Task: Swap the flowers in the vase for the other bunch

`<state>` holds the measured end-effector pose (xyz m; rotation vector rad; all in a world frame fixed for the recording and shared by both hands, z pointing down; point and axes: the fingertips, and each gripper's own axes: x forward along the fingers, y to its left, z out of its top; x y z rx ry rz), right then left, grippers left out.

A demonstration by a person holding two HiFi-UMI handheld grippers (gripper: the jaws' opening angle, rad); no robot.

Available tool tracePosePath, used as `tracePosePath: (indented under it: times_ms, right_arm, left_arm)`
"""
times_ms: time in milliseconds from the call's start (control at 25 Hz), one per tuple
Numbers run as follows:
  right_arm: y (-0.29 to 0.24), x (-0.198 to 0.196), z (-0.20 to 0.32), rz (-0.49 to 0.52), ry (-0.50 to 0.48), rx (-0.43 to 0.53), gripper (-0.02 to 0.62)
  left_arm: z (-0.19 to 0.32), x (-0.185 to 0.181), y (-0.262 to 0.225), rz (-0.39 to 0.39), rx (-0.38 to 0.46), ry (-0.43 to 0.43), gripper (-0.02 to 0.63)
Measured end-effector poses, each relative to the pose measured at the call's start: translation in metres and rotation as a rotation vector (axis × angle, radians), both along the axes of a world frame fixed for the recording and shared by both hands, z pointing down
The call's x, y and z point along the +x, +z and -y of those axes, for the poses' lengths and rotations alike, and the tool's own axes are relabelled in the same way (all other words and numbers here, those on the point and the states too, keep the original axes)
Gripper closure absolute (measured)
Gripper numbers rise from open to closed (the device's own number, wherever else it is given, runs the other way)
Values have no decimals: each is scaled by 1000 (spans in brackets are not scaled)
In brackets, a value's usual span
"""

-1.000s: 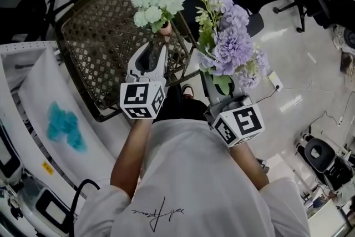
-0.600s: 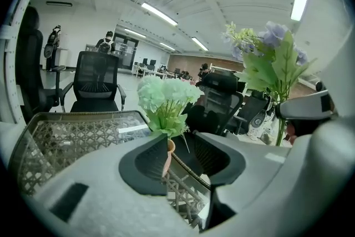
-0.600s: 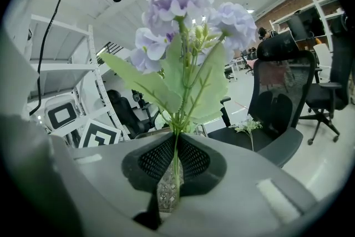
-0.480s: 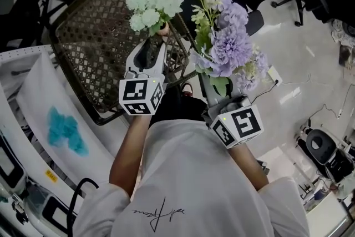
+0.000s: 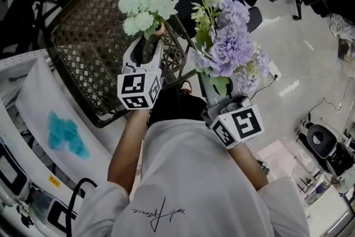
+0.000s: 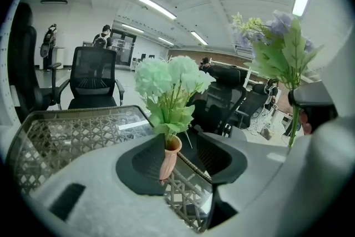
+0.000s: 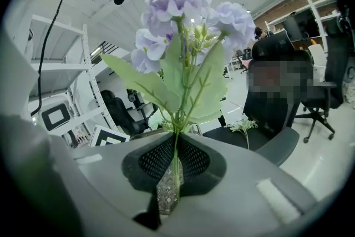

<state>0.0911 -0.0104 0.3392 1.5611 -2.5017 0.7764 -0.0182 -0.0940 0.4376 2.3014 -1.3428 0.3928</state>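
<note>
A small terracotta vase (image 6: 169,158) with pale green flowers (image 6: 169,77) stands at the near edge of the wicker table (image 6: 72,133). My left gripper (image 6: 180,161) has the vase between its jaws, which are opening; a gap shows between the vase and the right pad. In the head view the green flowers (image 5: 147,5) and vase (image 5: 160,30) sit just beyond the left gripper (image 5: 147,47). My right gripper (image 7: 175,166) is shut on the stems of the purple bunch (image 7: 183,3), held upright to the right of the table (image 5: 83,47). The purple bunch (image 5: 227,41) hides the right gripper's fingertips from above.
A black office chair (image 6: 93,77) stands beyond the table, with more chairs behind. A dark chair seat (image 7: 266,141) with a small white sprig (image 7: 244,125) is ahead of the right gripper. A white surface with a teal patch (image 5: 64,130) lies to the left.
The left gripper's jaws have spread wider round the vase and the gripper has sunk slightly. The right gripper keeps hold of the purple bunch in the same place.
</note>
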Motion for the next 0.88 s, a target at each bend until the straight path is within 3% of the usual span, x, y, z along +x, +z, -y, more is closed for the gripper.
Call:
tracePosePath:
  times_ms: [880]
  right_arm:
    - [-1,0,-1,-14,26,-5,571]
  left_arm:
    - [25,0,16,25,19,47,385]
